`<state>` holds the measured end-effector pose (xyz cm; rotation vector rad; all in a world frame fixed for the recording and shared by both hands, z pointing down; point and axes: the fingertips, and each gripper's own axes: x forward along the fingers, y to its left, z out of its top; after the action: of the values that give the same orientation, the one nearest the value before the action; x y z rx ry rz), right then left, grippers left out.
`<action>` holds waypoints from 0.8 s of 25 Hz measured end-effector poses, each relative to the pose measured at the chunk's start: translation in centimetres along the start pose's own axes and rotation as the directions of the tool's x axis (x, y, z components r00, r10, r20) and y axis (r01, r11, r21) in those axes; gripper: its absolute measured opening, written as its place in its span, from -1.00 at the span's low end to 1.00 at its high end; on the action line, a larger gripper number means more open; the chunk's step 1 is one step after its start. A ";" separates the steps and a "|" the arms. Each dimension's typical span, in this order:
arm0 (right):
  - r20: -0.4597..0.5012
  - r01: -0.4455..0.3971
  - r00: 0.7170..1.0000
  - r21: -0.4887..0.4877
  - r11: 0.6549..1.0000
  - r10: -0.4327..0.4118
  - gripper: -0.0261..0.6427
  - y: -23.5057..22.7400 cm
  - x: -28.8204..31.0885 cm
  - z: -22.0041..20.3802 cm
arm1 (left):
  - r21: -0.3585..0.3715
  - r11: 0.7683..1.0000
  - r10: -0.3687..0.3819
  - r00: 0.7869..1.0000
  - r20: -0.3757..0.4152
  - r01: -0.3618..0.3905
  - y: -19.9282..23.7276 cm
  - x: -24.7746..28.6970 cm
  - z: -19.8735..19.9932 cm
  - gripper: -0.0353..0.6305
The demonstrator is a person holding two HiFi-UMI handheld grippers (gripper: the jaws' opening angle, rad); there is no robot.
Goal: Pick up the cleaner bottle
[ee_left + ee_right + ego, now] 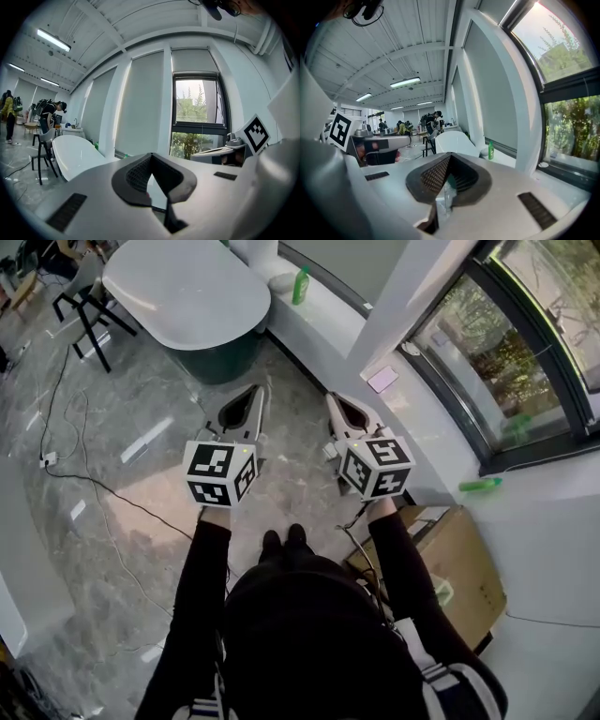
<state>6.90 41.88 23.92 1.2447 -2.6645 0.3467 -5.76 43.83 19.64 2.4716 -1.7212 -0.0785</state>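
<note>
**Green cleaner bottle (300, 284) stands far ahead of the shut tongs**

The left gripper (253, 395) and the right gripper (336, 401) both have their jaws pressed together and hold nothing. The cleaner bottle stands upright on the white ledge (314, 329) past the bathtub (187, 287), well apart from both. It is about midway ahead, and neither seems nearer.

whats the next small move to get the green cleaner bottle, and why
Probably step forward and carry the right hand-held gripper toward the green cleaner bottle, opening its jaws on the way. The bottle stands upright on the white ledge beside the bathtub, well ahead of that gripper, whose jaws are shut and empty.
</note>
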 end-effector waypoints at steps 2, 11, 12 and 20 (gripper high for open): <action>-0.001 -0.013 1.000 0.027 1.000 0.013 -0.92 0.1 0.3 -0.3 | 0.000 1.000 -0.002 1.000 -0.001 0.002 0.5 -0.1 -0.1 -0.87; 0.027 0.029 0.999 0.029 0.999 -0.030 -0.92 -0.1 2.6 0.7 | 0.031 0.999 -0.020 1.000 0.006 0.020 2.6 0.9 0.8 -0.87; 0.027 0.035 0.999 0.028 0.999 -0.036 -0.92 -0.4 2.8 0.7 | 0.030 0.999 -0.020 1.000 0.007 0.020 2.8 1.3 0.8 -0.87; 0.030 0.055 0.998 0.027 0.998 -0.056 -0.92 -4.5 6.1 1.6 | 0.033 0.999 -0.025 1.000 0.003 0.025 4.2 6.6 0.8 -0.87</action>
<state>6.44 34.18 24.59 1.3394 -2.6533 0.3586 -7.50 36.17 19.59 2.5186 -1.7062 -0.0564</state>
